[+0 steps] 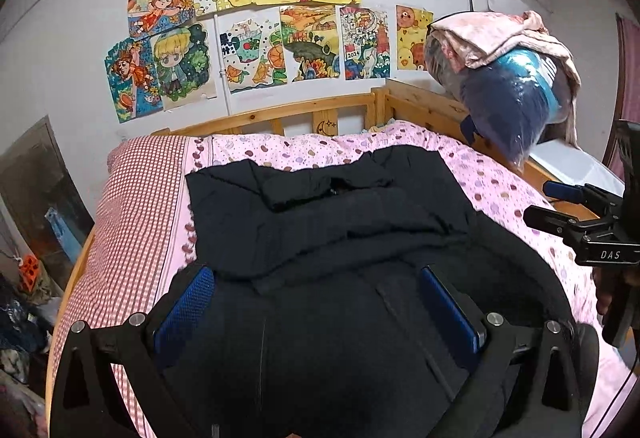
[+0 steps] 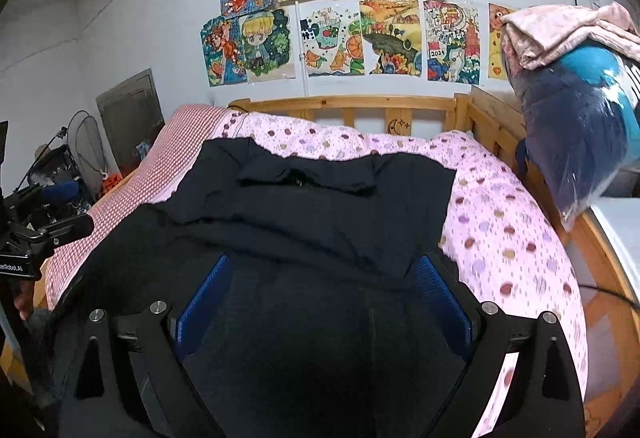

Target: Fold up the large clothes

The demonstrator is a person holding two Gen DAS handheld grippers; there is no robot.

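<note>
A large black garment [image 1: 328, 206] lies spread on the bed, collar end toward the wooden headboard and a sleeve folded across its upper part. In the left wrist view my left gripper [image 1: 316, 274] hovers over the garment's near-left part, blue pads [image 1: 188, 302] wide apart, open, with cloth beneath them. My right gripper [image 2: 324, 262] stands open the same way over the near-right part of the black garment [image 2: 312, 206]. Each gripper shows in the other's view: the right gripper [image 1: 540, 204] at the right edge, the left gripper [image 2: 76, 208] at the left edge.
The pink spotted bed cover [image 1: 500, 190] and a red checked sheet [image 1: 136, 198] frame the garment. A wooden headboard rail [image 1: 280, 114] runs along the far and right sides. A bagged bundle of clothes [image 1: 508, 94] sits on the right rail. Drawings [image 1: 264, 30] cover the wall. Clutter [image 2: 60, 166] stands left of the bed.
</note>
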